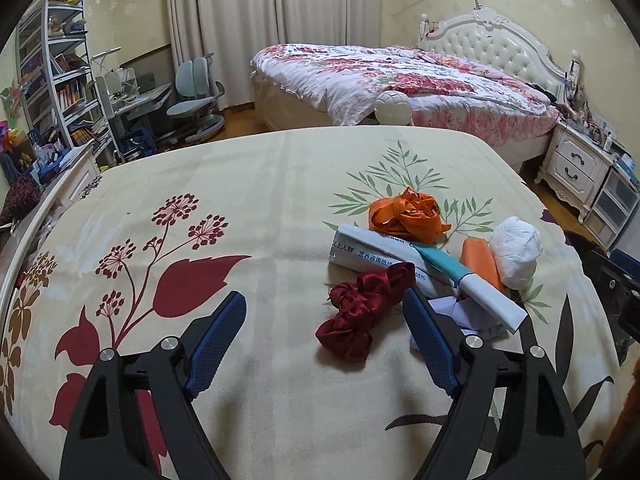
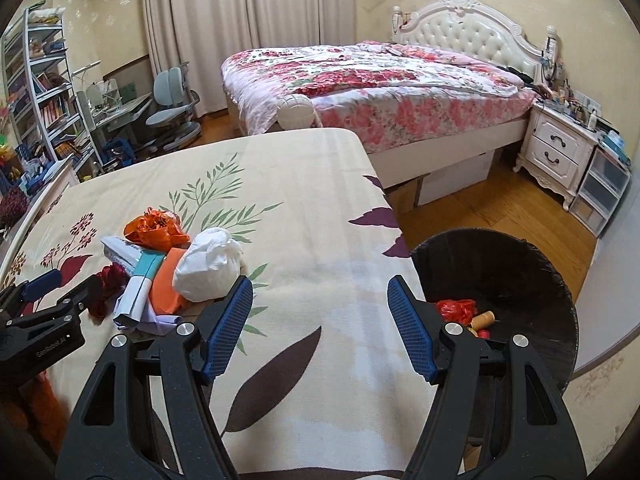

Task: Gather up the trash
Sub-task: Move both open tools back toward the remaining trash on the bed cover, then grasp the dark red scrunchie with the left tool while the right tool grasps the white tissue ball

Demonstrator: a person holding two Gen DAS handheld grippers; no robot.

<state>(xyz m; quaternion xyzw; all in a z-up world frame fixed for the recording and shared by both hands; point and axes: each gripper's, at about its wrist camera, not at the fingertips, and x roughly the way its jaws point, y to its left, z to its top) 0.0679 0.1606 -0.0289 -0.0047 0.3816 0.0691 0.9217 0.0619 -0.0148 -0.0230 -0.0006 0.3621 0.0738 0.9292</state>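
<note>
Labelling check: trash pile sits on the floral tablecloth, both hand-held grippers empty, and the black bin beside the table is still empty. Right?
Not quite: the black bin isn't empty. The right wrist view shows a crumpled red plastic bag and a tan thread spool inside it. The rest holds: the pile is on the floral tablecloth, and the left hand-held gripper and right hand-held gripper are empty.

Each set of tongs (image 1: 325, 308) (image 2: 320, 294) is built from black arms, silver pivot screws and blue ribbed pads (image 2: 408, 326).

Trash pile (image 1: 424, 264) on tablecloth, black bin (image 2: 520, 272) beside
</note>
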